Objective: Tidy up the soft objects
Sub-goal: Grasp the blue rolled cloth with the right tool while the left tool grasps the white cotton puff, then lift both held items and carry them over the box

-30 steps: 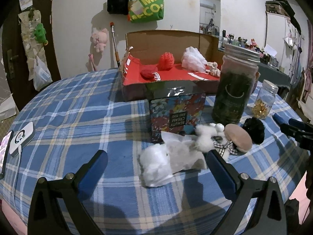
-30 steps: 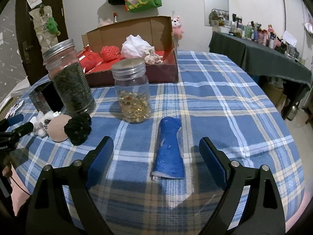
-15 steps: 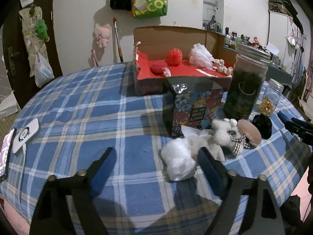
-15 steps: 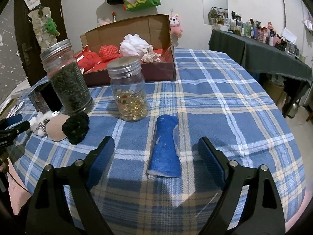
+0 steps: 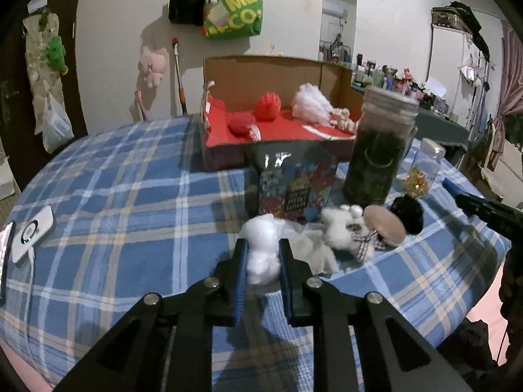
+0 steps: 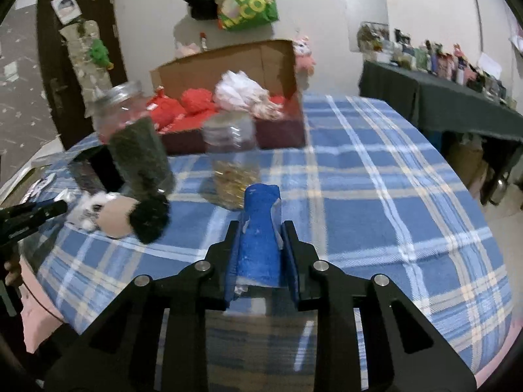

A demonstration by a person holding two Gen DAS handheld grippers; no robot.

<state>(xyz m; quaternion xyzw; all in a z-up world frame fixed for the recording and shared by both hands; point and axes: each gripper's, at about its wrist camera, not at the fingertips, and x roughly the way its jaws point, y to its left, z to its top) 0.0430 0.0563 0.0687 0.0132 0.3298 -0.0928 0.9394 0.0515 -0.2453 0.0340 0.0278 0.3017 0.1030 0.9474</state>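
Note:
My left gripper is shut on a white cotton ball at the table's near edge. My right gripper is shut on a rolled blue cloth and holds it just above the plaid tablecloth. A crumpled white tissue, a small white plush with a beige hat and a black pompom lie right of the cotton ball. A cardboard box with a red lining at the back holds red yarn balls and a white fluffy piece.
A colourful small box, a tall jar of dark green stuff and a small jar of gold bits stand between the soft things and the cardboard box. A white device lies at the left edge.
Both grippers have shut: the left on the cotton ball, the right on the blue cloth roll. Both moved forward onto their objects.

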